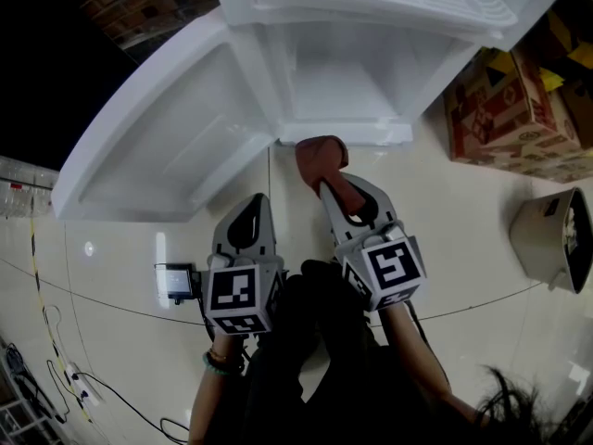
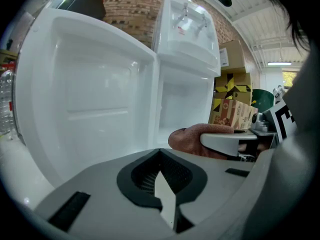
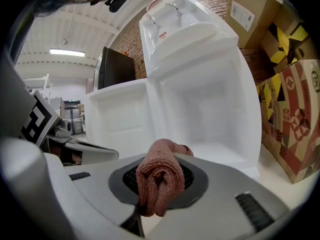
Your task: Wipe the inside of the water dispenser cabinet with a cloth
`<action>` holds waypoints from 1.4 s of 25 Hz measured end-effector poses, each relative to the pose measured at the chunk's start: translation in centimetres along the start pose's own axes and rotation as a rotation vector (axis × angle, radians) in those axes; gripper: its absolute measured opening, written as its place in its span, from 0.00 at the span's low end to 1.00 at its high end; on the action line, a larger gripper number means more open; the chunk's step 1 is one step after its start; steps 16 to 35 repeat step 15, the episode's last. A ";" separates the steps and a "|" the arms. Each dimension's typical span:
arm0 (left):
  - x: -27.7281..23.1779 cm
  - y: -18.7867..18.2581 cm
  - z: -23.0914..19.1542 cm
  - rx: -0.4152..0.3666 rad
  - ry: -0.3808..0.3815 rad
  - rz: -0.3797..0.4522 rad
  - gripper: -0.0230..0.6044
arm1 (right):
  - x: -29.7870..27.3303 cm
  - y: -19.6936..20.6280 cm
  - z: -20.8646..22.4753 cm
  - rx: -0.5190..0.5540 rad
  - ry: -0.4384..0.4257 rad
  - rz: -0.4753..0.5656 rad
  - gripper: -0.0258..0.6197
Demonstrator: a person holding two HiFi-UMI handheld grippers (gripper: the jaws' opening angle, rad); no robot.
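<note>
The white water dispenser [image 1: 371, 7] stands ahead with its lower cabinet [image 1: 338, 91] open and its door [image 1: 167, 146] swung wide to the left. My right gripper [image 1: 326, 176] is shut on a folded reddish-brown cloth [image 1: 320, 156], just in front of the cabinet's bottom lip. The cloth [image 3: 157, 181] bulges out of the jaws in the right gripper view, facing the cabinet interior [image 3: 210, 109]. My left gripper [image 1: 248, 222] hangs back beside the right one, shut and empty. From the left gripper view the cloth [image 2: 197, 136] shows at the right, before the cabinet [image 2: 182, 104].
Printed cardboard boxes [image 1: 514, 109] stand right of the dispenser. A grey bin [image 1: 553, 239] sits on the tiled floor at the right. A small black device [image 1: 176, 281] and cables [image 1: 56, 341] lie on the floor at the left. Clear bottles [image 2: 5, 104] stand beyond the open door.
</note>
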State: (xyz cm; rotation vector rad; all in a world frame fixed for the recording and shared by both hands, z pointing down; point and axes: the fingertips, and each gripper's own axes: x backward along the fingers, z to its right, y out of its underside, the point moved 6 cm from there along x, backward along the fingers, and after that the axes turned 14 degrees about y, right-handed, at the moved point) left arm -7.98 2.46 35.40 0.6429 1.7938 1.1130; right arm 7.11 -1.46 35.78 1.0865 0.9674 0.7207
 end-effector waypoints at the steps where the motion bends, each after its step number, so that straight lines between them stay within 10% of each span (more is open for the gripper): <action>1: 0.0 0.0 0.0 0.001 0.000 0.001 0.04 | 0.0 0.1 0.0 0.000 0.000 -0.003 0.15; 35: 0.2 0.2 -0.4 0.008 -0.001 0.004 0.04 | 0.1 0.9 -0.1 -0.004 0.005 -0.023 0.16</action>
